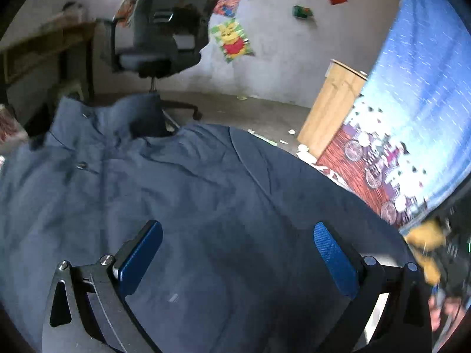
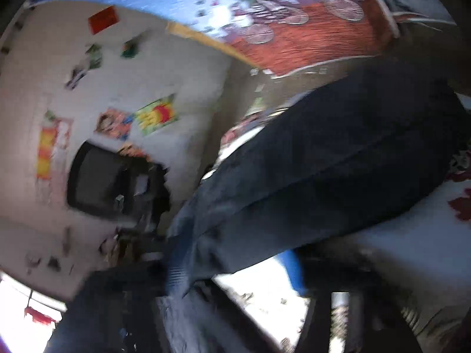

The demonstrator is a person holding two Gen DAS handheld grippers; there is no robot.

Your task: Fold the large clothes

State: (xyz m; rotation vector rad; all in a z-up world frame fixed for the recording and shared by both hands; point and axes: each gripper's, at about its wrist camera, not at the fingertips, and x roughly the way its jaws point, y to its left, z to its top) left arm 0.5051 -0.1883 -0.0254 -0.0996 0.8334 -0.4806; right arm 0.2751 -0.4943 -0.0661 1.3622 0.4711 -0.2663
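Left claw [image 1: 238,253] wide, blue pads apart, nothing between, hovering over dark blue jacket [image 1: 182,194] spread flat, collar toward office chair [image 1: 159,38]; right claw [image 2: 235,270] narrowed, blurred, seemingly pinching jacket fabric; patterned cloth [image 1: 412,135] beside jacket

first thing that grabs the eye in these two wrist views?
The big dark blue jacket spread flat, filling the lower left wrist view under the open left gripper. Then the bright blue patterned cloth hanging at right, and the office chair beyond the collar.
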